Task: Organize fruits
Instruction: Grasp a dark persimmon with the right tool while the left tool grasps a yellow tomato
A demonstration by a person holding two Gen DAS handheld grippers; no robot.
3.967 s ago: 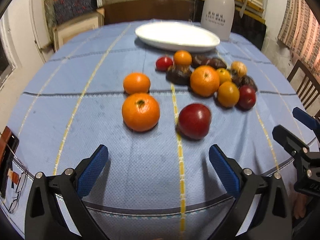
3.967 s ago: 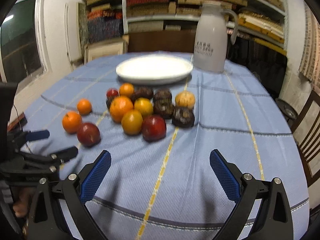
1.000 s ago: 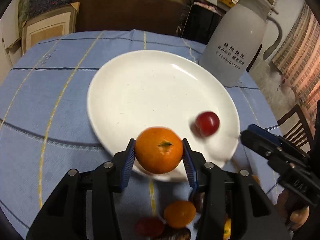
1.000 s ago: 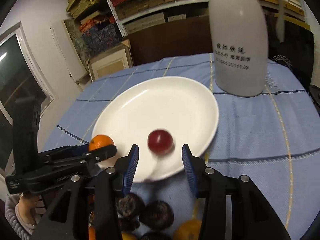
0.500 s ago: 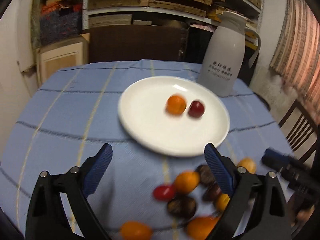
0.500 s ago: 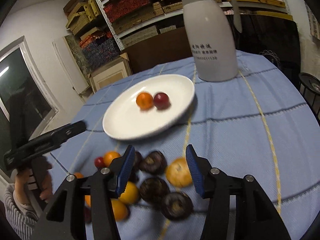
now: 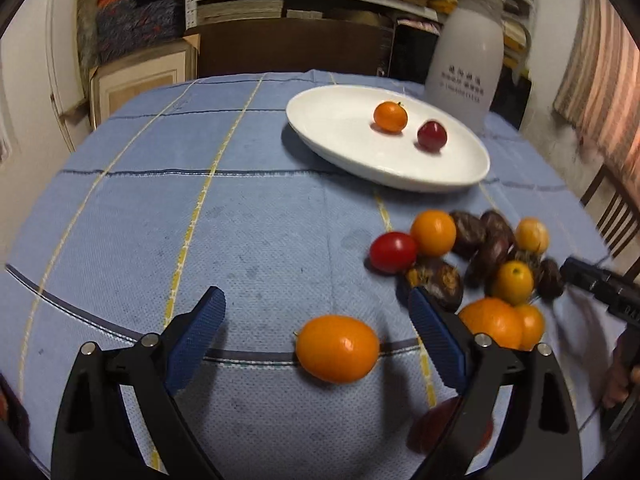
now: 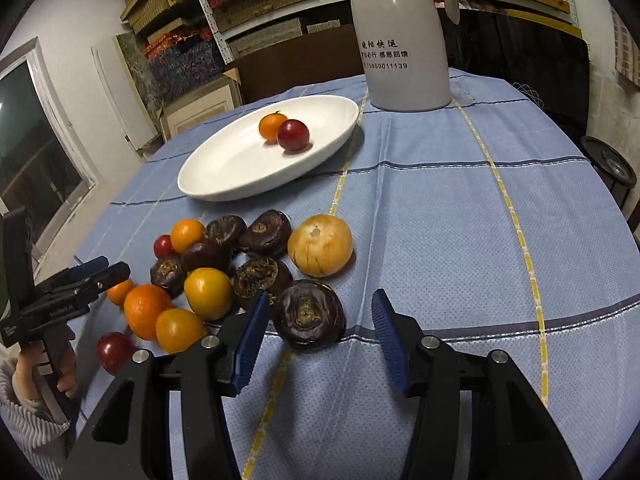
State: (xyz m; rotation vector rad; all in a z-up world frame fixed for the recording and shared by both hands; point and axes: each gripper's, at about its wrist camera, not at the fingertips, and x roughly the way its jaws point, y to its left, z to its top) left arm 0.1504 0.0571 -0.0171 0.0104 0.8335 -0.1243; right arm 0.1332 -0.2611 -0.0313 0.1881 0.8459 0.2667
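A white plate [image 7: 352, 156] [image 8: 224, 184] holds a small orange [image 7: 390, 117] [image 8: 271, 126] and a red fruit [image 7: 431, 135] [image 8: 293, 134]. My left gripper [image 7: 318, 336] is open, low over the cloth, with an orange [image 7: 337, 348] lying between its fingers, untouched. My right gripper [image 8: 318, 330] is open around a dark brown fruit [image 8: 309, 314], fingers apart from it. A heap of orange, red and dark fruits [image 7: 472, 256] [image 8: 224, 264] lies on the blue cloth. A pale yellow fruit [image 8: 320, 245] sits at its right.
A grey-white thermos jug [image 8: 404, 36] [image 7: 464, 68] stands behind the plate. The right gripper shows at the left wrist view's right edge [image 7: 600, 284]; the left gripper shows at the right wrist view's left [image 8: 68, 292]. A wooden chair [image 7: 616, 216] stands beside the table. Shelves fill the back wall.
Both grippers have pulled back from the plate and dropped toward the fruit on the cloth. The left now straddles an orange, the right a dark fruit. The two fruits stay on the plate.
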